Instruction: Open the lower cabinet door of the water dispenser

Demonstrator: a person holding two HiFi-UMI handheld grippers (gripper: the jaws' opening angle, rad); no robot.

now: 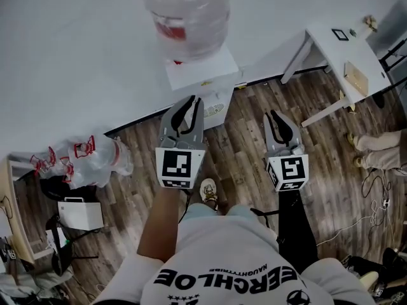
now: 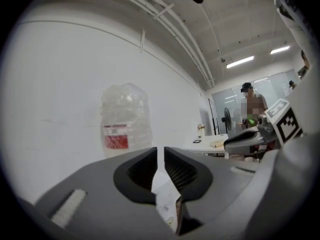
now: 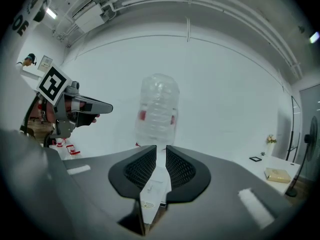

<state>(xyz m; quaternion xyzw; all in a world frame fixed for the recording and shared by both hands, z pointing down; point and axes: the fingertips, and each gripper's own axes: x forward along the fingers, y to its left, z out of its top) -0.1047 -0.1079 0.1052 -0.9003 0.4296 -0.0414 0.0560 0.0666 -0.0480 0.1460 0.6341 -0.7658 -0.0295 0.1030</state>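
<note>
The water dispenser [image 1: 202, 75] stands against the white wall at the top centre, a big clear bottle [image 1: 187, 14] on top. Its lower front is mostly hidden behind my left gripper [image 1: 189, 103], which points at it from just in front. My right gripper [image 1: 275, 116] is level with it, a little to the right of the dispenser. In the left gripper view my left gripper [image 2: 160, 151] shows a thin slit with nothing in it; the bottle [image 2: 126, 119] rises beyond. The right gripper [image 3: 161, 151] looks the same, with the bottle [image 3: 157, 109] straight ahead.
A white table [image 1: 346, 49] with a wooden box [image 1: 356, 78] stands at the right. Someone's feet [image 1: 375, 148] and loose cables [image 1: 375, 196] are on the wooden floor there. Several empty bottles [image 1: 89, 157] and a white box [image 1: 79, 213] lie at the left.
</note>
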